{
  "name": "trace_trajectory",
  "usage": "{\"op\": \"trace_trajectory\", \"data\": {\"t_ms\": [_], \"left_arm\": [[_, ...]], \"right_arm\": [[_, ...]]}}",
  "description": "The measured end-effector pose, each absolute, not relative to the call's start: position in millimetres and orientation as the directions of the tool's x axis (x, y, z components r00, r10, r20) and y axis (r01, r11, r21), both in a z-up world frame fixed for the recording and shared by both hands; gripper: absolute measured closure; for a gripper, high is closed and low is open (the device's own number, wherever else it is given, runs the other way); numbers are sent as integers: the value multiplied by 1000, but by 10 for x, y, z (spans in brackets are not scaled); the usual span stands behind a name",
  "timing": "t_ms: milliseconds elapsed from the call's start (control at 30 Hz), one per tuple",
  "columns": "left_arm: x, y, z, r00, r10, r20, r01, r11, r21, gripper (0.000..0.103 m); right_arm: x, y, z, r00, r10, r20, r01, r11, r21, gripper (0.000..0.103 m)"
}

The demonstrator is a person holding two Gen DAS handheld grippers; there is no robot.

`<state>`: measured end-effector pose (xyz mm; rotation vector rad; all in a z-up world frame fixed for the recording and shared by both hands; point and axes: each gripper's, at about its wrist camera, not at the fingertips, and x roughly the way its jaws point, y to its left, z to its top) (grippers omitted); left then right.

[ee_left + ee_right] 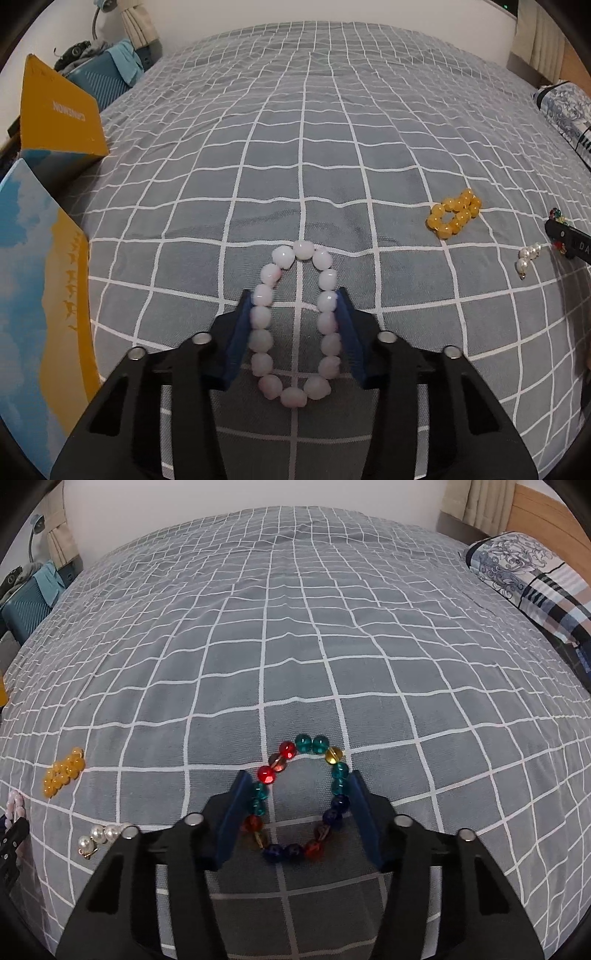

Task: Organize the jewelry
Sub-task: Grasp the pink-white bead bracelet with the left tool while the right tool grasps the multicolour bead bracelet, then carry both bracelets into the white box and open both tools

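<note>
Pink bracelet point(295, 325) flat on bedspread point(332, 147), squeezed oval between left gripper point(295, 299) pads, gripped for lifting. Multicoloured bracelet point(299, 801) likewise pinched inside right gripper point(299, 779), partly closed.

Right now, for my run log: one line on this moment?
left hand-held gripper: clamped on pink bracelet | right hand-held gripper: clamped on multicolour bracelet | bedspread

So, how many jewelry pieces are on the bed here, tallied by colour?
Pale pink bead bracelet: 1
Multicoloured glass bead bracelet: 1
Yellow bead bracelet: 1
White pearl piece: 1
Total: 4
</note>
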<state>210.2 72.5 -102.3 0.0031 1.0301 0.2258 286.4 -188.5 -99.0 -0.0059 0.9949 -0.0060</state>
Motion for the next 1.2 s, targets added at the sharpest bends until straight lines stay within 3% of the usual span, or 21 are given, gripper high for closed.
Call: {"op": "trace_trajectory", "data": {"t_ms": [267,567,1200], "left_arm": [[2082,722,-1006,482,188,-855,-177,977,115,83],[2047,731,-953,496,158,-854,-169,982,83,84],[1953,711,-756,540,119,-833,-153,987,42,84]], "right_arm": [[2849,-1868,-981,540,-23,-841,7,1000,-23,76],[2833,-1863,-945,542,-34,-840,8,999,-36,93],[2685,-1884,-679,603,-37,-797,41,999,-16,93]]}}
